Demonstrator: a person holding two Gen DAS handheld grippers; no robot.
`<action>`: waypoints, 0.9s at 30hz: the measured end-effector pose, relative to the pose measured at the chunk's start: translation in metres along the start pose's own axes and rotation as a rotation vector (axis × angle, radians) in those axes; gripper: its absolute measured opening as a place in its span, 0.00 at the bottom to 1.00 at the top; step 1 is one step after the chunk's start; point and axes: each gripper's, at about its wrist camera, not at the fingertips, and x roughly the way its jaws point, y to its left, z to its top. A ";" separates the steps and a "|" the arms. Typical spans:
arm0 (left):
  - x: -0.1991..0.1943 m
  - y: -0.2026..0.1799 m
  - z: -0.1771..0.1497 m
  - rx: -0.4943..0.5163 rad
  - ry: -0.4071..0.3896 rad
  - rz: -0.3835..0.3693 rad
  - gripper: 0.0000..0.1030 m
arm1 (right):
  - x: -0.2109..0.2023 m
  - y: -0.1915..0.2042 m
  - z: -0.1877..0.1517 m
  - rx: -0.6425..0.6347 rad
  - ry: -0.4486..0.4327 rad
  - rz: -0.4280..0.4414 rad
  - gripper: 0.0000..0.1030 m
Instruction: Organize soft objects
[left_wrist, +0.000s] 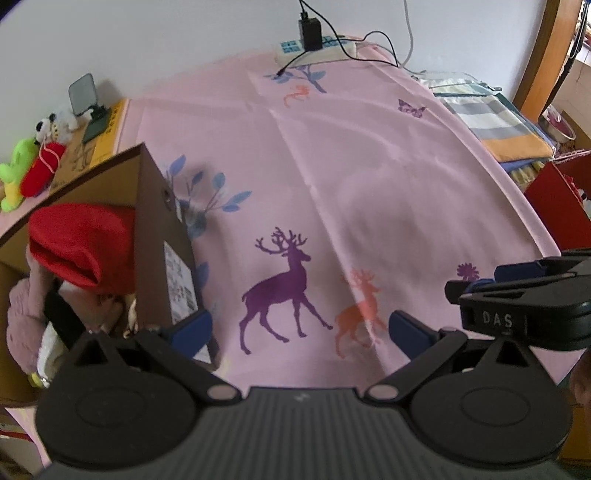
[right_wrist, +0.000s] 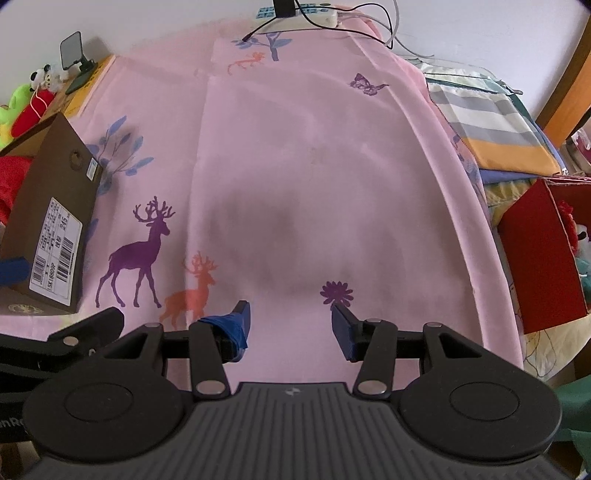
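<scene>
Two grippers hang over a pink cloth (right_wrist: 332, 166) with deer on it. The left gripper (left_wrist: 299, 328) and the right gripper (right_wrist: 290, 325) both have fingers spread wide, holding nothing. A red soft thing (left_wrist: 81, 247) and pale fluffy ones fill the brown box (left_wrist: 162, 236) at the left. The cloth's middle is bare.

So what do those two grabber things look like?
Both are black plastic. Each has a ribbed grey body, two round black discs and jointed black arms with silver pins, ending in blue pads. The left gripper has plain blue pads. The right gripper has blue tape wrapped round one finger. Its side carries white letters "DAS".
</scene>
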 end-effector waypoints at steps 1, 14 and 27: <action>0.000 0.001 0.000 -0.001 -0.002 -0.001 0.98 | -0.001 0.000 0.001 -0.001 -0.004 0.002 0.32; -0.040 0.016 0.008 -0.023 -0.125 0.000 0.98 | -0.022 0.013 0.014 -0.005 -0.098 0.018 0.33; -0.106 0.108 0.002 -0.219 -0.286 0.103 0.98 | -0.070 0.103 0.038 -0.152 -0.259 0.133 0.33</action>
